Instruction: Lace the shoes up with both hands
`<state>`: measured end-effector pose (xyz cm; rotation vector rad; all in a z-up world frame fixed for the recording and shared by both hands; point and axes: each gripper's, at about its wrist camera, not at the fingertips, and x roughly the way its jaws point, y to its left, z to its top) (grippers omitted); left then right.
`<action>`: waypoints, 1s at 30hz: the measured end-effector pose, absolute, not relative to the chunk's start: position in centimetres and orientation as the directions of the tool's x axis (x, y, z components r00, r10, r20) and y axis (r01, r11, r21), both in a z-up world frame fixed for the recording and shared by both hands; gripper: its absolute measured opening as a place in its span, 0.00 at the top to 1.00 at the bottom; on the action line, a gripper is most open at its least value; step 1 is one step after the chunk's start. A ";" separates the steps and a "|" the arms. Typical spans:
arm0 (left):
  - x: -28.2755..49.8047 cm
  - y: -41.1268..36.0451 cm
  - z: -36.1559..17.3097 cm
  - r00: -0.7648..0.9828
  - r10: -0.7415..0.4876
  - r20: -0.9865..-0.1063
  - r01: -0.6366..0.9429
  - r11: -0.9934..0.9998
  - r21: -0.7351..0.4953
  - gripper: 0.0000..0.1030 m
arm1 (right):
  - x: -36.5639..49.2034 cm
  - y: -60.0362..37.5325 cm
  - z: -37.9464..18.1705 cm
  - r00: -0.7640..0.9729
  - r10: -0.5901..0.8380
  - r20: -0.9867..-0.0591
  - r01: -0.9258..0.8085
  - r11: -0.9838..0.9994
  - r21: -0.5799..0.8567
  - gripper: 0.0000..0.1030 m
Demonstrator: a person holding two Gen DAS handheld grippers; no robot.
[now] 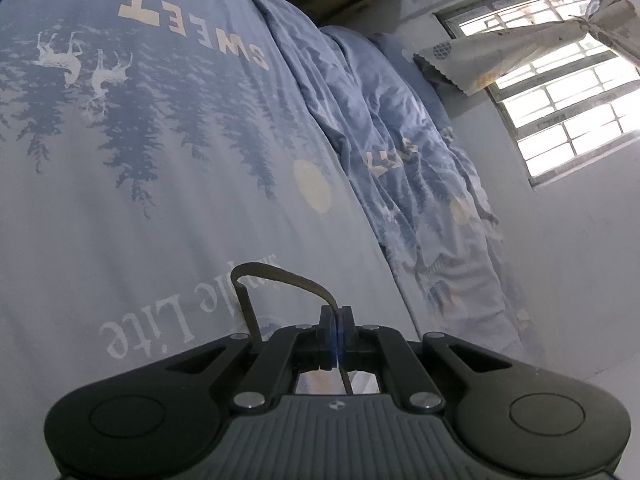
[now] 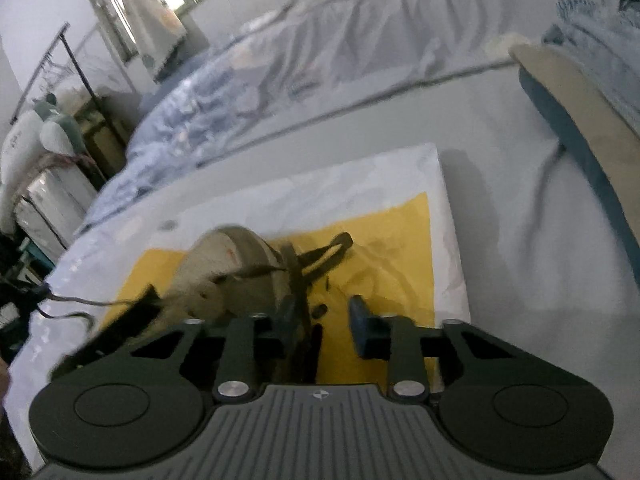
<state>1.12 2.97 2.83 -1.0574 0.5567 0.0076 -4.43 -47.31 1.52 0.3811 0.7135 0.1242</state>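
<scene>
Left wrist view shows the large pale blue bed sheet printed with trees and deer (image 1: 160,168) ahead of the left hand-held gripper (image 1: 336,314), which is closed on a flat brown shoelace (image 1: 276,274); the lace makes a loop just in front of the fingers. In the right wrist view, a white and yellow plastic bag (image 2: 400,240) lies under the right hand-held gripper (image 2: 322,312), whose fingers stand apart. The grey-beige shoe (image 2: 232,272) is just ahead of its left finger, blurred.

The bedsheet (image 1: 160,200) reads "SWEET" and "Life"; the crumpled duvet (image 1: 400,128) repeats partly hidden lettering.
</scene>
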 end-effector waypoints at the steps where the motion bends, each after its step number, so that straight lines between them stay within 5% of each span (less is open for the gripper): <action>1: 1.1 3.0 2.9 0.863 -0.254 -0.436 -0.267 0.505 -0.821 1.00 | -4.5 -47.3 1.6 0.756 0.233 -0.611 0.017 0.928 0.373 0.91; 5: 1.1 3.1 2.9 0.864 -0.249 -0.438 -0.270 0.505 -0.820 1.00 | -5.9 -47.6 3.1 0.817 0.140 -0.559 0.049 0.950 0.309 0.98; 13: 0.9 2.7 3.2 0.867 -0.230 -0.442 -0.276 0.517 -0.811 1.00 | -11.6 -51.7 8.4 0.901 -0.318 -0.297 0.388 0.896 0.217 0.98; 21: 0.8 2.1 3.6 0.871 -0.210 -0.444 -0.279 0.532 -0.799 1.00 | -15.9 -56.4 9.9 0.760 -0.611 -0.219 0.649 0.712 0.266 0.98; 25: 0.7 1.7 3.7 0.872 -0.198 -0.449 -0.284 0.543 -0.791 1.00 | -17.3 -58.7 10.4 0.625 -0.737 -0.257 0.780 0.588 0.212 0.97; 28: 0.7 1.5 3.8 0.869 -0.179 -0.462 -0.302 0.549 -0.780 1.00 | -18.2 -59.9 10.4 0.582 -0.759 -0.291 0.813 0.543 0.212 0.76; 30: 0.6 1.5 3.8 0.865 -0.156 -0.478 -0.326 0.548 -0.770 1.00 | -18.8 -60.2 10.6 0.585 -0.761 -0.280 0.811 0.543 0.218 0.37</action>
